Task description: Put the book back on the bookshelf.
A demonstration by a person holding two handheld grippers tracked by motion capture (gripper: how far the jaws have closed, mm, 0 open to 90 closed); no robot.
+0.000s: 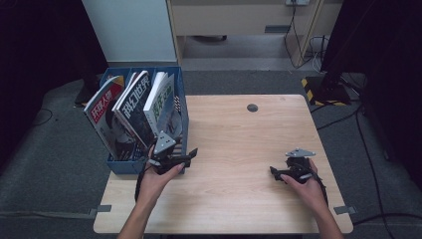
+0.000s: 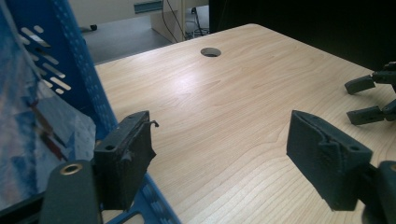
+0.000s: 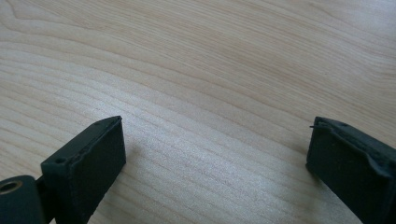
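Beside the blue rack [image 1: 180, 107], my left gripper [image 2: 219, 154] jaws stand wide and empty, right gripper [image 3: 215, 158] likewise; I should back off level, clear of the magazines [image 1: 132, 107].

A pale wood counter [image 1: 239, 149] with a round cable hole [image 1: 252, 107] stands on grey carpet [image 1: 50, 164]. Behind it are a white cabinet [image 1: 132, 30], a beige desk [image 1: 239, 17] and trailing cables [image 1: 298, 40]. Dark curtains [image 1: 40, 40] flank both sides.
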